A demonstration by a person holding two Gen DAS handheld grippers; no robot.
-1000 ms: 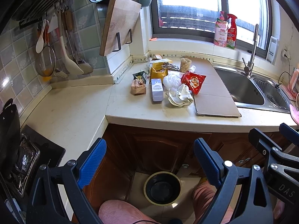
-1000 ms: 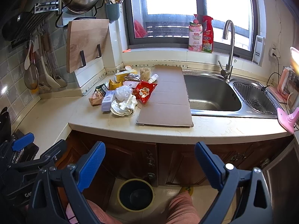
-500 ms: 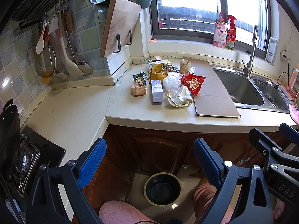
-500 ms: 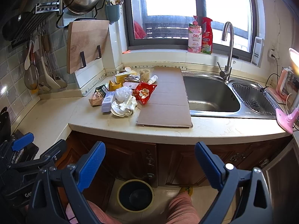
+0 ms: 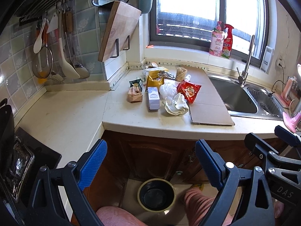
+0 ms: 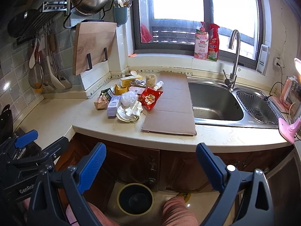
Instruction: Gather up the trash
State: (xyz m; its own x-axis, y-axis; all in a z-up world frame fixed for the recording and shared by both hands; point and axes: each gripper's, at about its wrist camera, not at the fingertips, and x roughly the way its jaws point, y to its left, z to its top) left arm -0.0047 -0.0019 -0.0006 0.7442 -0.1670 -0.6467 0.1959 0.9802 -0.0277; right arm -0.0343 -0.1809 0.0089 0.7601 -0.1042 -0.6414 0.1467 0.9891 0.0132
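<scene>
Several pieces of trash lie heaped on the counter: a red snack bag, crumpled white paper, a pale purple carton, a clear plastic wad and yellow packets. On the floor below stands a dark round trash bin. My left gripper and right gripper hang well in front of the counter edge, both open, blue pads empty. Each gripper shows at the other view's edge.
A flat cardboard sheet lies right of the heap, beside the steel sink and tap. A cutting board and utensils hang on the tiled wall. A stove sits at left. The person's pink-clad legs flank the bin.
Both views have shifted slightly nearer the counter. The trash has not moved, and both grippers stay open.
</scene>
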